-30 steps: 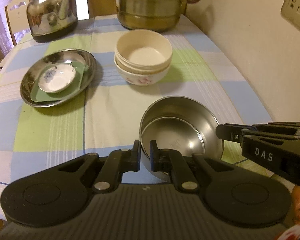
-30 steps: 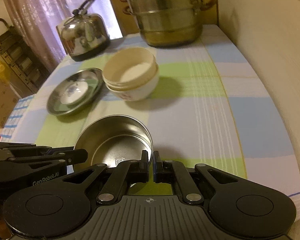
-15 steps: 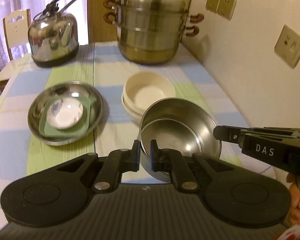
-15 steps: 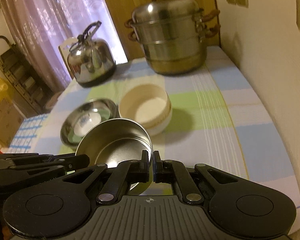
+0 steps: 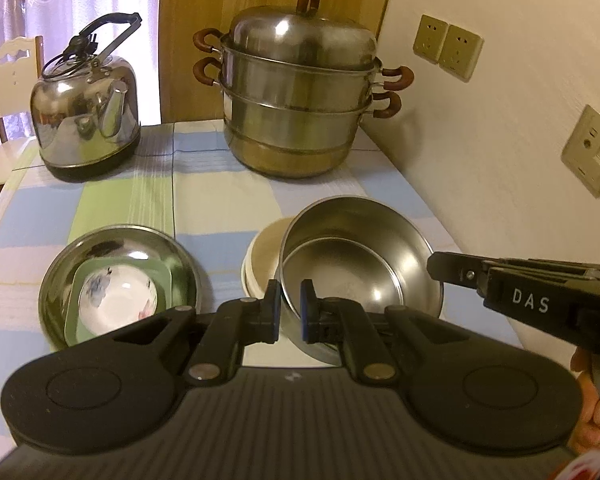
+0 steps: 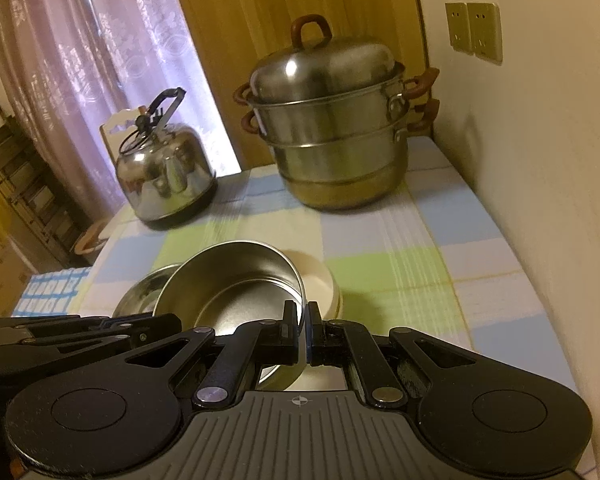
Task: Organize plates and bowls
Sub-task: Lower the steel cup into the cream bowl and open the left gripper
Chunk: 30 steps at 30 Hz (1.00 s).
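Both grippers are holding one stainless steel bowl [image 5: 356, 264] by its rim, above the checked cloth of the worktop [image 5: 220, 200]. The left gripper [image 5: 289, 304] is pinching the near rim, its fingers [image 5: 271, 308] nearly closed with the thin steel wall between them. The right gripper [image 6: 303, 330] is gripping the rim at the bowl's right side, its fingers [image 6: 290, 328] closed down onto the metal. In the left wrist view the right gripper is reaching in from the right edge, and part of a hand [image 5: 596, 408] is showing beneath it.

The steel bowl is hanging in front of the stacked cream bowls [image 5: 262, 256], covering most of them in both views; whether it is touching them cannot be told. The stack is sitting near the middle of the worktop, toward the wall-side edge. Just left of it a shallow steel plate [image 5: 118, 276] is carrying a green square dish [image 5: 162, 280], and a small white patterned saucer [image 5: 116, 300] is lying in that dish.

Along the far edge of the worktop a tiered steel steamer pot [image 5: 296, 104] with brown handles is standing in the corner by the wall, and a steel kettle [image 5: 86, 112] is standing well to its left. Behind the kettle a pale chair back [image 5: 14, 68] is showing in front of a lilac curtain [image 6: 80, 60].
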Tool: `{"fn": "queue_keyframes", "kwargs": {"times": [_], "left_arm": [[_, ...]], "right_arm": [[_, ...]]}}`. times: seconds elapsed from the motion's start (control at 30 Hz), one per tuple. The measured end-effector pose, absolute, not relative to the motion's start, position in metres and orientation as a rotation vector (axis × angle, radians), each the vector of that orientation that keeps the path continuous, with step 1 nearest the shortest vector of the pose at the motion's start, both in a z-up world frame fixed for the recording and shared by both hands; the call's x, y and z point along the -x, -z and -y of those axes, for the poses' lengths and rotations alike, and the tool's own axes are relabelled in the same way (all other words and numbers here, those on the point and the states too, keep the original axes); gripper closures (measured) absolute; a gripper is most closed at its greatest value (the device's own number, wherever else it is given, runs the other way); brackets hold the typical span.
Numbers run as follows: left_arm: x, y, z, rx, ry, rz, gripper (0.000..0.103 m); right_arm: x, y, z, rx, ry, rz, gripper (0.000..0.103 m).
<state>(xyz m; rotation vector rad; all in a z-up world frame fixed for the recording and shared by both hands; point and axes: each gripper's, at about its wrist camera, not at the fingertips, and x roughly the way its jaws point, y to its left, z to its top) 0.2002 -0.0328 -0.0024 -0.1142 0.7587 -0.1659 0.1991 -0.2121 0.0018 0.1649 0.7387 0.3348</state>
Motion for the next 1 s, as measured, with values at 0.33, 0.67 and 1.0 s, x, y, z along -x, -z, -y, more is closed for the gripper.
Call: {"fn": "queue_keyframes", "kwargs": {"times": [0.33,0.67,1.0], "left_arm": [[-0.246,0.013,0.03,0.123,0.18,-0.777,0.095],[-0.268,0.022,0.025,0.134,0.181,-0.805,0.095],[-0.282,0.043,0.02,0.154,0.178,-0.867,0.095]], "right_arm": [[-0.243,0.01,0.208,-0.157,-0.301,-0.757,0.099],[-0.266,0.021,0.206,-0.159,-0.295,-0.788,0.099],[-0.28,0.035,0.2,-0.147,-0.287,-0.827,0.1]]}}
